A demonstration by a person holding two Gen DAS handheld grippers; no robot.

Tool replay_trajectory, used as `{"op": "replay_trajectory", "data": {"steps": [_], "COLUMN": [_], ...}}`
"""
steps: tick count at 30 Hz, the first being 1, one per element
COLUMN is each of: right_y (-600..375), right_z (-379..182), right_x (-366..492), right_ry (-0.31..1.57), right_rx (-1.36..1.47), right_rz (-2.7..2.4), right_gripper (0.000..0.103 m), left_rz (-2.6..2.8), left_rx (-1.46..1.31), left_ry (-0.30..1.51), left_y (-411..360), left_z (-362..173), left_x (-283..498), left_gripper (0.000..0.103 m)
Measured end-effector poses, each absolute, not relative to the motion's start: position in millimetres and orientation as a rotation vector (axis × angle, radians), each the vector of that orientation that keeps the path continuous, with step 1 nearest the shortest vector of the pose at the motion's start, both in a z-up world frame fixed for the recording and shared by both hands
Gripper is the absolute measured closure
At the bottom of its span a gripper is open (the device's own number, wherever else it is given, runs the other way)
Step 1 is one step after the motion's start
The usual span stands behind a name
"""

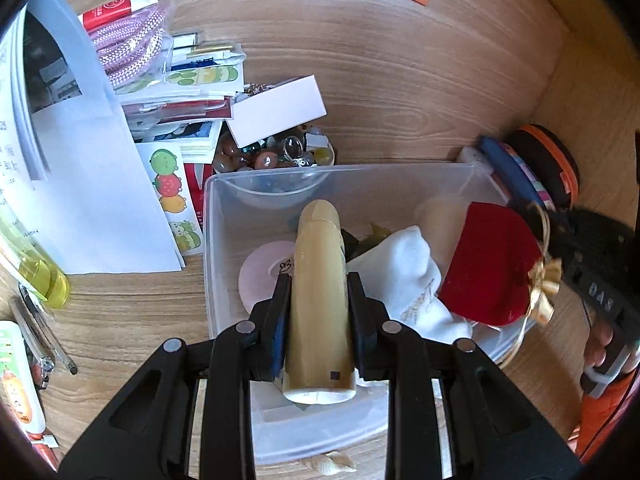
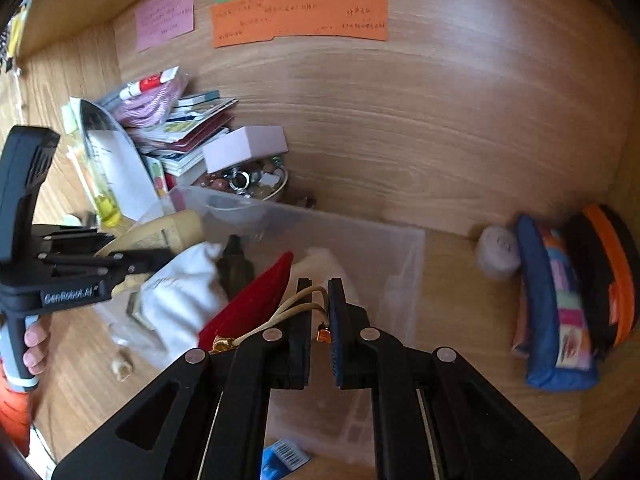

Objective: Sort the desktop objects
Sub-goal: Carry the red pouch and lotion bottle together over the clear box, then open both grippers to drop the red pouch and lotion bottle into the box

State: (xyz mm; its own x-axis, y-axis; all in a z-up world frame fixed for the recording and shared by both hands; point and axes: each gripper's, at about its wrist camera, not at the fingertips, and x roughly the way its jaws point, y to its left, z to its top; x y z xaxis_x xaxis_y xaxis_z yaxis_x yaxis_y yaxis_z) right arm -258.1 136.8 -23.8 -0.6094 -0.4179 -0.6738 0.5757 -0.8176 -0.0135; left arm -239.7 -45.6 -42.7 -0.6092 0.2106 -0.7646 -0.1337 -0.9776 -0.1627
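My left gripper (image 1: 319, 280) is shut on a cream-gold tube (image 1: 318, 240), which points forward over a clear plastic box (image 1: 210, 240) on the wooden desk. Inside the box lie a white cloth pouch (image 1: 404, 276) and a pink round item (image 1: 260, 276). A red velvet pouch (image 1: 488, 268) with a gold bow hangs over the box's right side. In the right wrist view my right gripper (image 2: 320, 284) is shut on the pouch's gold cord (image 2: 296, 300), with the red pouch (image 2: 256, 300) just left of its fingers. The left gripper and its tube (image 2: 176, 228) show at the left there.
Papers and sticker sheets (image 1: 100, 160), a white small box (image 1: 280, 110) and a bowl of beads (image 1: 272, 156) crowd the back left. A yellow bottle (image 1: 44, 276) and pens (image 1: 40, 340) lie left. Pencil cases (image 2: 560, 304) stand at the right wall. Coloured notes (image 2: 300, 12) hang behind.
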Motion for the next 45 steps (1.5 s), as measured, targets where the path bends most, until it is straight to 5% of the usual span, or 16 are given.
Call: {"op": "replay_trajectory", "data": {"steps": [9,14,30,40,45], "right_y": [128.8,145.5,177.1,170.7,166.4], "right_z": [-23.2,-21.9,2.6,10.3,1.9], "right_x": [-271.0,-261.0,-209.2,-158.5,-141.2], "right_ry": [0.466,0.477,0.492,0.405,0.385], "right_rx": [0.956,0.97,0.879,0.801,0.807], "right_rz": [-2.425,-2.444,-2.463,-2.424,-2.402], "right_gripper": [0.094,0.055,0.049,0.032,0.032], "left_rz": [2.662,2.669,2.709,2.756,2.795], "left_rx": [-1.269,-1.229,-1.114,-1.055,-1.036], "left_ry": [-0.05,-0.051,0.01,0.031,0.079], "left_y": [-39.1,-41.1,-31.1,-27.2,-24.5], "left_z": [-43.3,-32.6,0.7,11.6,10.7], "left_x": [-240.2,-233.5,-193.1,-141.8,-115.1], "left_gripper": [0.077,0.063,0.047,0.032,0.027]}}
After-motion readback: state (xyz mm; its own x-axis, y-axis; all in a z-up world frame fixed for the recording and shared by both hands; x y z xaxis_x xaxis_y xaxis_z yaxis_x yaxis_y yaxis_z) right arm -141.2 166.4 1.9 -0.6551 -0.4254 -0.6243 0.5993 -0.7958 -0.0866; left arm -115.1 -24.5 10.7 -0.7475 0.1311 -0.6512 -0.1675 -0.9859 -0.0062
